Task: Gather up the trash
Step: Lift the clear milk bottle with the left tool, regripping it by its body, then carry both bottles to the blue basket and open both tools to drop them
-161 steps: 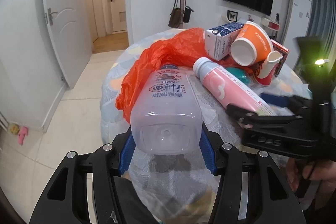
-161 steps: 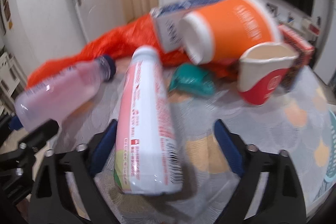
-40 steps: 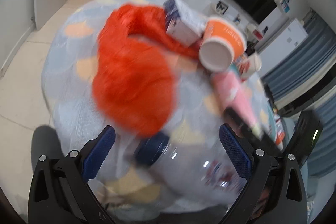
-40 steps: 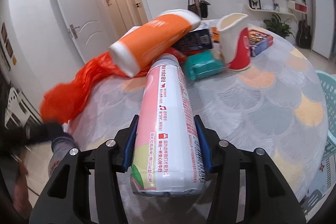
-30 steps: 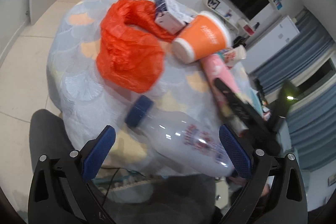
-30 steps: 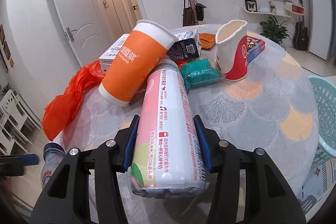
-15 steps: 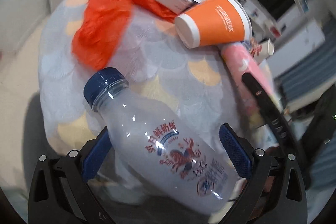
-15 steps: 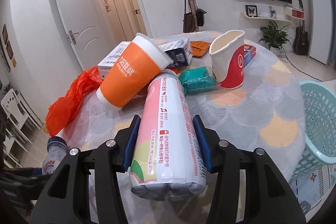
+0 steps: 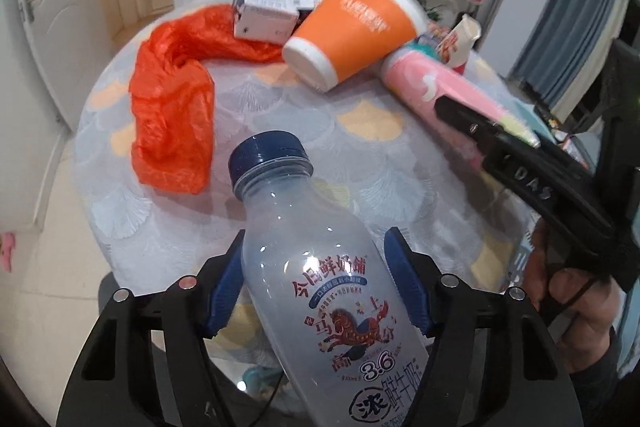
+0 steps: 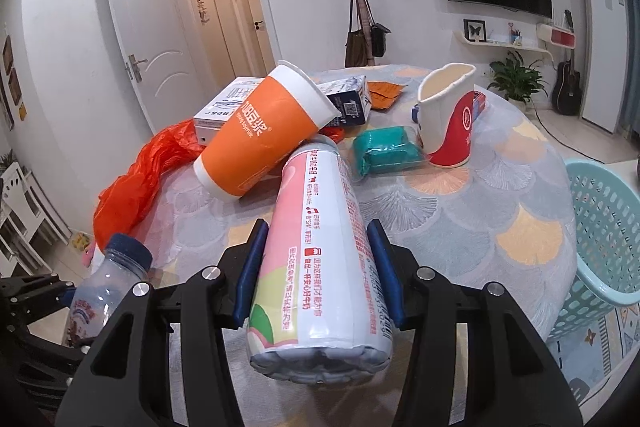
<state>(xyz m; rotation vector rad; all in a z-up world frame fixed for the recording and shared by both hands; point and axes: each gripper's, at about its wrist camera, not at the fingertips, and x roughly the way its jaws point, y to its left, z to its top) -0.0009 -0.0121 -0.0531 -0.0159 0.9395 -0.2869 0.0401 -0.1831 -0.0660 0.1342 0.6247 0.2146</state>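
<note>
A clear milk bottle [image 9: 320, 287] with a blue cap lies between the fingers of my left gripper [image 9: 316, 239], cap pointing away over the table's near edge. The jaws are closing and both blue pads touch the bottle's sides. In the right wrist view the same bottle [image 10: 108, 287] shows at lower left. My right gripper [image 10: 318, 227] is shut on a pink and white bottle [image 10: 320, 259], held lengthwise above the table. An orange paper cup [image 10: 260, 135] lies tipped against that bottle's far end.
On the round table [image 9: 280, 115] lie a crumpled orange plastic bag [image 9: 172, 107], a milk carton [image 9: 260, 15], a teal packet [image 10: 384, 147] and an upright red-and-white cup [image 10: 448, 123]. A light blue basket [image 10: 600, 227] stands beside the table at right.
The left jaws have come in from wide apart onto the clear bottle, which now sits centred between them. The left view has rolled and moved closer. The right gripper keeps its hold on the pink bottle.
</note>
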